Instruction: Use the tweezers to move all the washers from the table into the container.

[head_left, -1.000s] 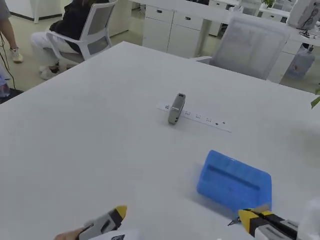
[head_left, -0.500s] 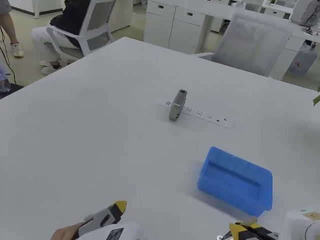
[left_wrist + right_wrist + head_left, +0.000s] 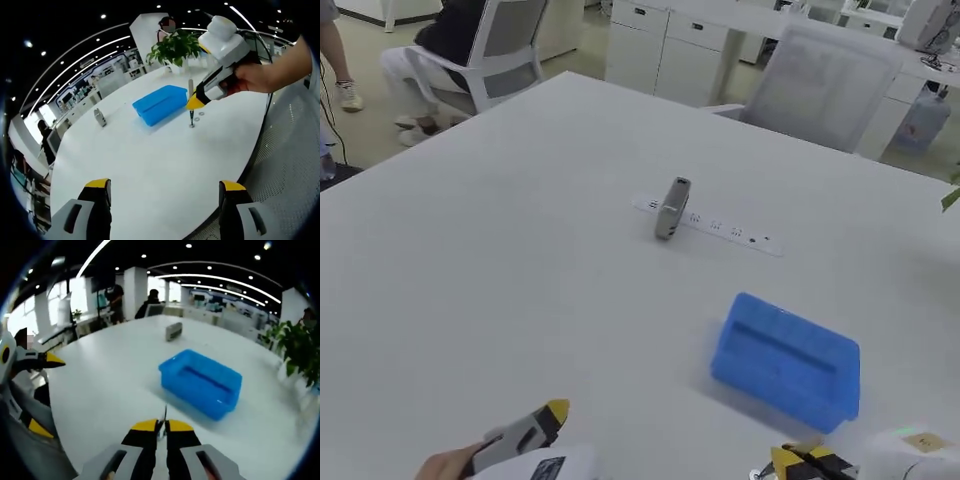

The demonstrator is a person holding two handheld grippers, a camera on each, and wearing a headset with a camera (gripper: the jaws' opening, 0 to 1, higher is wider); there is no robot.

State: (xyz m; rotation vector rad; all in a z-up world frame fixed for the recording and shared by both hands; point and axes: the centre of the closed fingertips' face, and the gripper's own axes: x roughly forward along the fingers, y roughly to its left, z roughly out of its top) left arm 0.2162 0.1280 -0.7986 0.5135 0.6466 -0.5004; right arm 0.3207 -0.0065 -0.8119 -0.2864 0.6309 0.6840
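The blue container [image 3: 785,360] sits on the white table [image 3: 520,250] at the near right, and also appears as the blue container [image 3: 160,102] and the blue container [image 3: 202,380]. My right gripper [image 3: 162,426] is shut on thin tweezers [image 3: 164,415], which point toward the container. From the left gripper view, the tweezers [image 3: 191,105] hang tip-down over the table beside small washers [image 3: 201,114]. My left gripper [image 3: 162,190] is open with nothing between its jaws. In the head view, the left gripper [image 3: 545,420] and the right gripper [image 3: 790,462] sit at the near edge.
A white power strip [image 3: 725,230] with a grey adapter [image 3: 671,208] lies mid-table. Office chairs [image 3: 825,85] stand along the far edge, and a seated person [image 3: 450,45] is at far left. A potted plant [image 3: 175,47] stands beyond the container.
My right gripper with the tweezers has drawn back toward the near edge, lower in the head view. The left gripper has barely moved. The head camera shifted slightly.
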